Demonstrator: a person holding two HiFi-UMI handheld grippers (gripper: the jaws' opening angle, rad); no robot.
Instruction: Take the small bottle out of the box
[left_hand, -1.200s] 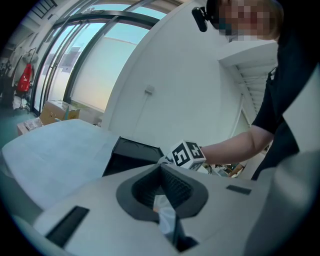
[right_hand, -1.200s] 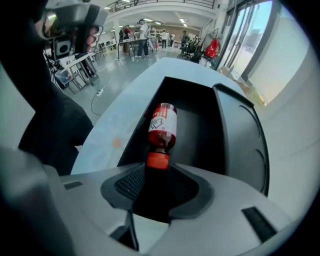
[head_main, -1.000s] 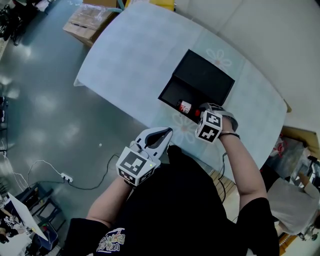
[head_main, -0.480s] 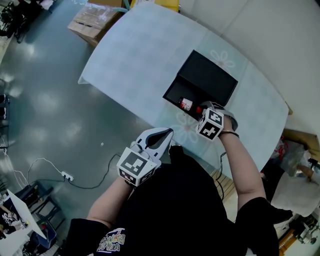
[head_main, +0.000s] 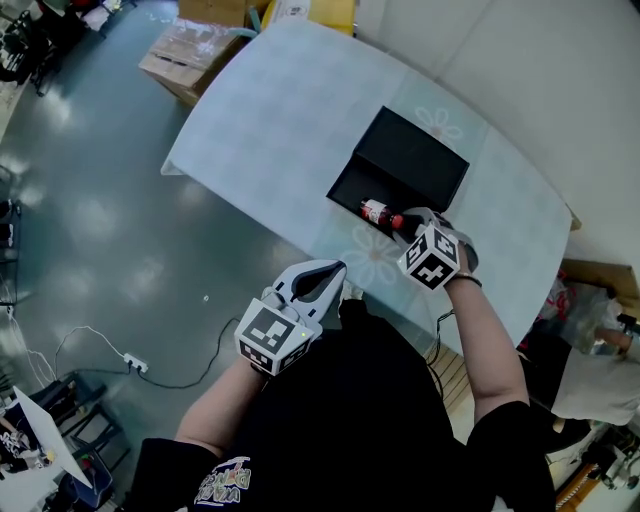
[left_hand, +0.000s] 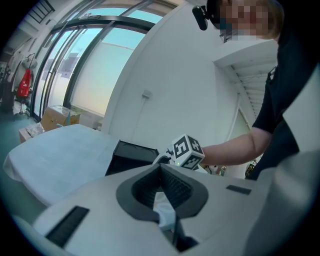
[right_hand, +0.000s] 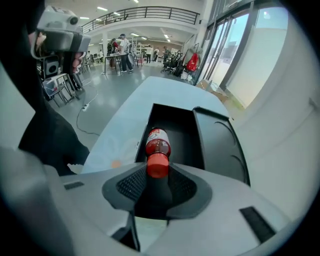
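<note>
An open black box (head_main: 352, 187) lies on the pale blue table (head_main: 280, 110), its lid (head_main: 415, 160) folded back. The small bottle (head_main: 377, 212), with red liquid, a white label and a red cap, is tilted over the box's near edge. My right gripper (head_main: 404, 220) is shut on its cap end; its jaws have just been closing. In the right gripper view the red cap (right_hand: 158, 167) sits between the pads, and the bottle (right_hand: 158, 142) points out over the box (right_hand: 182, 135). My left gripper (head_main: 335, 268) hangs shut and empty off the table's near edge; its own view shows its tips (left_hand: 161, 166) together.
Cardboard boxes (head_main: 185, 50) stand on the grey floor beyond the table's far left corner. A cable and power strip (head_main: 132, 360) lie on the floor at the left. A flower print (head_main: 372, 255) marks the cloth by the near edge.
The right gripper has risen and rolled with the bottle, whose cap end has come up from inside the box to its near edge. The left gripper has hardly moved.
</note>
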